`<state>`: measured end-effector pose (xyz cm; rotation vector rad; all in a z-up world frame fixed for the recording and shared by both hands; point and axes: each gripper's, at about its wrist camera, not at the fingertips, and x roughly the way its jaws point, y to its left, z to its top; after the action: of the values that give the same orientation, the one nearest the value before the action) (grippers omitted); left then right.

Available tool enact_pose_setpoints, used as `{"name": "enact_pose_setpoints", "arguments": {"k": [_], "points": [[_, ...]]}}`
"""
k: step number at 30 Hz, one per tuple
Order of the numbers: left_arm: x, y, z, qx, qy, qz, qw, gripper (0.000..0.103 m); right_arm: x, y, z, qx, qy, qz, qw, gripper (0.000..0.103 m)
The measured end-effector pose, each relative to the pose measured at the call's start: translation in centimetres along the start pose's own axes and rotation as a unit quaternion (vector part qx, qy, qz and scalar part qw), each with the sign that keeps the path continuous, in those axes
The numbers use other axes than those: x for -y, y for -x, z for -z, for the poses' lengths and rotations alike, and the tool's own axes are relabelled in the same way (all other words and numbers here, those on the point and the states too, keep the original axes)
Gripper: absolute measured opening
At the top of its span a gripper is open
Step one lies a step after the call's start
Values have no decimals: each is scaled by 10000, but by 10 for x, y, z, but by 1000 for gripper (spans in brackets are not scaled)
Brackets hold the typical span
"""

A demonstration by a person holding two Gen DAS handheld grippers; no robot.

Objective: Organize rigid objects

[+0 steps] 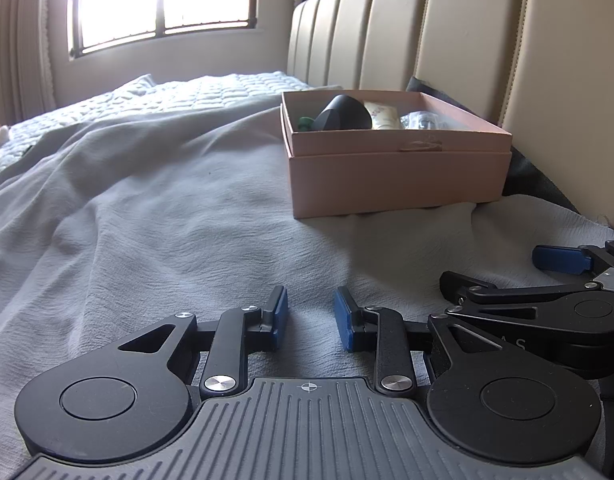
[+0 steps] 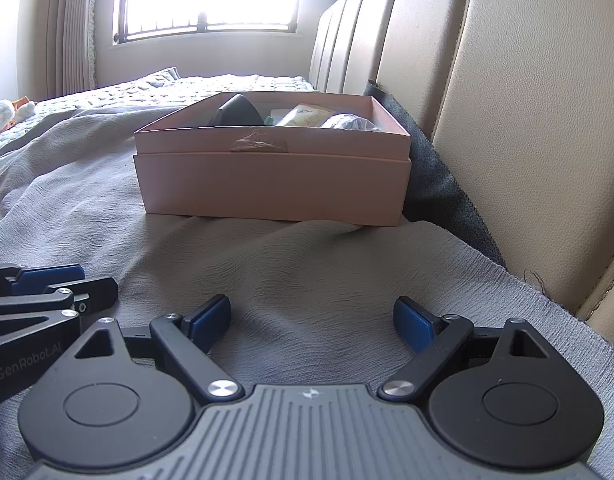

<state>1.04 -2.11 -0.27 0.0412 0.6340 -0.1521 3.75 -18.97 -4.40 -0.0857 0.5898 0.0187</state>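
Observation:
A pink cardboard box [image 1: 399, 176] [image 2: 273, 184] stands open on the grey blanket, near the headboard. Inside it lie a black egg-shaped object [image 1: 343, 114] [image 2: 239, 111], a cream tube [image 1: 381, 114] [image 2: 307, 115], a clear plastic item [image 1: 421, 120] [image 2: 349, 121] and a small green thing [image 1: 305, 122]. My left gripper [image 1: 312, 316] [image 2: 95, 280] rests low on the blanket short of the box, its blue pads a narrow gap apart with nothing between them. Beside it my right gripper [image 2: 313, 316] [image 1: 491, 268] is open wide and empty, pointing at the box.
A beige padded headboard [image 2: 507, 120] rises to the right. Dark cloth [image 2: 439, 188] fills the gap between box and headboard. A quilted cover [image 1: 211, 92] runs toward a bright window [image 1: 159, 0]. A plush toy [image 2: 3, 114] lies at the far left.

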Motion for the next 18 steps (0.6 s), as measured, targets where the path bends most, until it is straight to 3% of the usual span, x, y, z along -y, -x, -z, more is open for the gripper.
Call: {"name": "enact_pose_setpoints", "arguments": {"k": [18], "points": [[0, 0, -1, -8, 59, 36, 10000, 31, 0, 0, 0, 1, 1, 2, 10000, 89]]}}
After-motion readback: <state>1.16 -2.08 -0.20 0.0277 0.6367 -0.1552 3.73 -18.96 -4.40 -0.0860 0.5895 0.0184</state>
